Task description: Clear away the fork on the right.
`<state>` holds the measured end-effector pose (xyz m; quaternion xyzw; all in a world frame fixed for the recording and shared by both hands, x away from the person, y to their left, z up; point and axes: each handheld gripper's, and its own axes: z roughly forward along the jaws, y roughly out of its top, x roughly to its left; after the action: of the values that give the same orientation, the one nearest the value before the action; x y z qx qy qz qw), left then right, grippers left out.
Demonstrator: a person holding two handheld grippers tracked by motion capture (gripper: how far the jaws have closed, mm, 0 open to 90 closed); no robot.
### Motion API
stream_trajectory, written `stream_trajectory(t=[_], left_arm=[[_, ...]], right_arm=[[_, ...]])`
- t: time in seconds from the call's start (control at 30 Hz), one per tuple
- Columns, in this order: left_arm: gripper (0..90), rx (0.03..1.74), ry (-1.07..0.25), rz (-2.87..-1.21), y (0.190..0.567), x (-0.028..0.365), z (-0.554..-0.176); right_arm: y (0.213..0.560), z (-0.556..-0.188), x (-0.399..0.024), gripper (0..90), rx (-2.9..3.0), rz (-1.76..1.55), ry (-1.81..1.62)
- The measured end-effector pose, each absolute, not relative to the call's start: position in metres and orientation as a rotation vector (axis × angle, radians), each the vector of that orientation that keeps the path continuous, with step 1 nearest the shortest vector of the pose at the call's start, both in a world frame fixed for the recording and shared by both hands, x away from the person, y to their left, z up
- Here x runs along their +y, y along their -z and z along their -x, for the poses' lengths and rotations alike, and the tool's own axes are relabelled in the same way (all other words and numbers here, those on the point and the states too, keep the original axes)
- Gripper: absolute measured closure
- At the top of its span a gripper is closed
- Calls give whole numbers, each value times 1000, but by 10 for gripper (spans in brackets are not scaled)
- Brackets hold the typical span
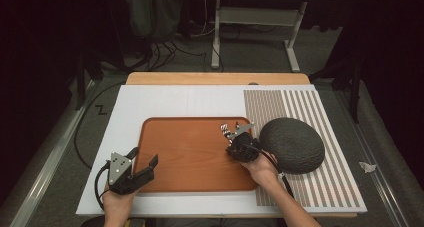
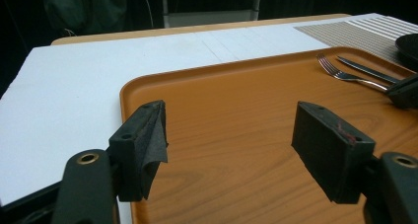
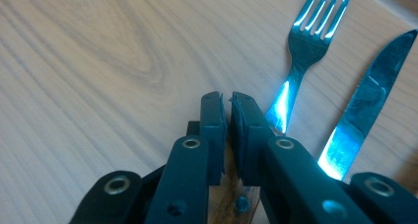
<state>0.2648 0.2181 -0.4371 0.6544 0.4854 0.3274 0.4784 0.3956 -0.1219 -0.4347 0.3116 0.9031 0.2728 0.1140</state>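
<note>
A fork (image 3: 305,41) and a knife (image 3: 369,95) lie side by side on the orange wood-grain tray (image 1: 190,152), at its far right corner (image 1: 226,129). My right gripper (image 3: 228,100) is shut, its pads together with nothing visible between them. It sits low over the tray just left of the fork's handle, which runs under its right jaw. In the high view this right gripper (image 1: 232,139) is at the tray's right edge. My left gripper (image 1: 144,156) stands open and empty over the tray's near left corner; between its jaws (image 2: 229,135) lies bare tray (image 2: 236,115).
A dark round textured dome-shaped object (image 1: 292,144) rests on the striped mat (image 1: 300,102), right beside my right hand. The tray lies on a white board (image 1: 175,102) over a wooden table. Dark floor, cables and a stand are beyond the table.
</note>
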Motion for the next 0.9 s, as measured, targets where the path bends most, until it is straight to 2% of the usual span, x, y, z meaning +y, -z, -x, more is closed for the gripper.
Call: stream_trajectory(t=[0.4, 0.9], left_arm=[[295, 1183, -799, -1605, 437, 217, -265], [295, 1186, -794, -1616, 438, 218, -267]], right_arm=[[435, -396, -123, 846, 2643, -908, -798], [434, -398, -125, 785, 2658, -908, -814]])
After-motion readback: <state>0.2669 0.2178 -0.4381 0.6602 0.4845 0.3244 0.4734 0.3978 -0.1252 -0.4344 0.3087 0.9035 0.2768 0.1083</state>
